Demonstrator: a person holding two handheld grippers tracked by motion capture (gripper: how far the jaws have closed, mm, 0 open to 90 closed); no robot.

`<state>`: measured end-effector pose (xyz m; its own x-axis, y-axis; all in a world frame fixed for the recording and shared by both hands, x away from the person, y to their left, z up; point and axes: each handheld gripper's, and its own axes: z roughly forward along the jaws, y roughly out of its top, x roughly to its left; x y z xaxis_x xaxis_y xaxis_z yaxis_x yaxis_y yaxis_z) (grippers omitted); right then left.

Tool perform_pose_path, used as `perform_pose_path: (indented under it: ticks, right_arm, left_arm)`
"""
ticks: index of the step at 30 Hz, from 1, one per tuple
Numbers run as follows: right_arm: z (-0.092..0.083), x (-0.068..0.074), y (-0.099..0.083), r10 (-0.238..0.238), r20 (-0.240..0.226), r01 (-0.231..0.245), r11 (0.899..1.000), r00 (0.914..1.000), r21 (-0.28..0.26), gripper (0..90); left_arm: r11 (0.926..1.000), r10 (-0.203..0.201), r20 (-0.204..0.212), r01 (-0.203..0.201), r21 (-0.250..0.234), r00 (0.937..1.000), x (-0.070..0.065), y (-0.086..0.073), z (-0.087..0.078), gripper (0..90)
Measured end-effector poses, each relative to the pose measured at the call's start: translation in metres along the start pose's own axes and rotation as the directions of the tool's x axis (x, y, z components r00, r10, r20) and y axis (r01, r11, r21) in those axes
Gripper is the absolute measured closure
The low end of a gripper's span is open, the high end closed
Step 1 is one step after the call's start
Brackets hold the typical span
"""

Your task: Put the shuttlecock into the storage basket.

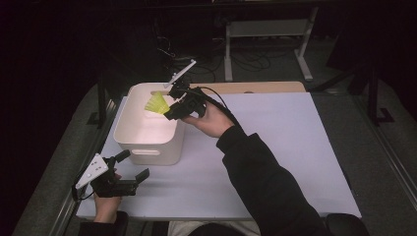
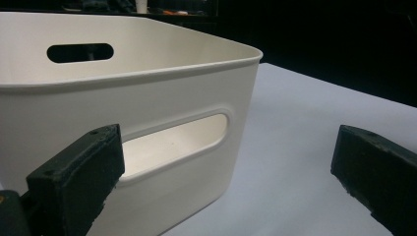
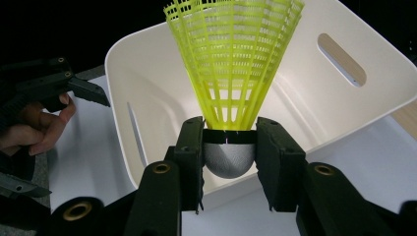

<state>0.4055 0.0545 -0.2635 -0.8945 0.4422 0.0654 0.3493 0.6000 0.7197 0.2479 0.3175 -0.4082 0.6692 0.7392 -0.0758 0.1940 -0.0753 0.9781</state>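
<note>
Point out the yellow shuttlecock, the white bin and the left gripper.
yellow shuttlecock [image 3: 231, 64]: right gripper view, on its mesh skirt.
white bin [image 1: 129, 127]: high view, on its left rim.
left gripper [image 1: 134, 166]: high view, midway between its open jaw tips.

We see a dim room, dark surroundings, worktop [image 1: 275, 147] lit from above, soft grain, close tongs slightly blurred.

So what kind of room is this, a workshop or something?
Probably a lab or test workspace: a white mat on the table, cables on the floor by a desk frame, and handheld grippers, right gripper holding a shuttlecock.
</note>
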Motion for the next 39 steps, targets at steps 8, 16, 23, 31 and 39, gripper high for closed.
perform_pose_path:
  ticks: [8,16,23,31,39]
  right_arm:
    - [0.008,0.005,0.003,-0.016,-0.020,0.016,1.000,0.9997,0.015,63.3]
    - [0.019,0.011,0.002,-0.044,-0.047,0.045,0.998,0.9979,0.031,63.3]
    - [0.029,0.013,0.001,-0.050,-0.059,0.053,0.997,0.9970,0.048,63.3]
    - [0.039,0.015,-0.001,-0.051,-0.072,0.055,0.997,0.9961,0.062,63.3]
    - [0.050,0.015,-0.005,-0.043,-0.088,0.050,0.995,0.9952,0.084,63.3]
  left_arm:
    - [1.0000,-0.002,0.001,0.002,-0.003,1.0000,0.000,0.000,0.000,0.0]
    - [1.0000,-0.003,0.000,0.003,-0.005,1.0000,0.000,0.000,0.000,0.0]
    - [1.0000,-0.003,0.001,0.003,-0.004,1.0000,0.000,0.000,0.000,0.0]
    - [1.0000,-0.002,0.002,0.002,-0.004,1.0000,0.000,0.000,0.000,0.0]
    - [1.0000,-0.002,0.002,0.002,-0.005,1.0000,0.000,0.000,0.000,0.0]
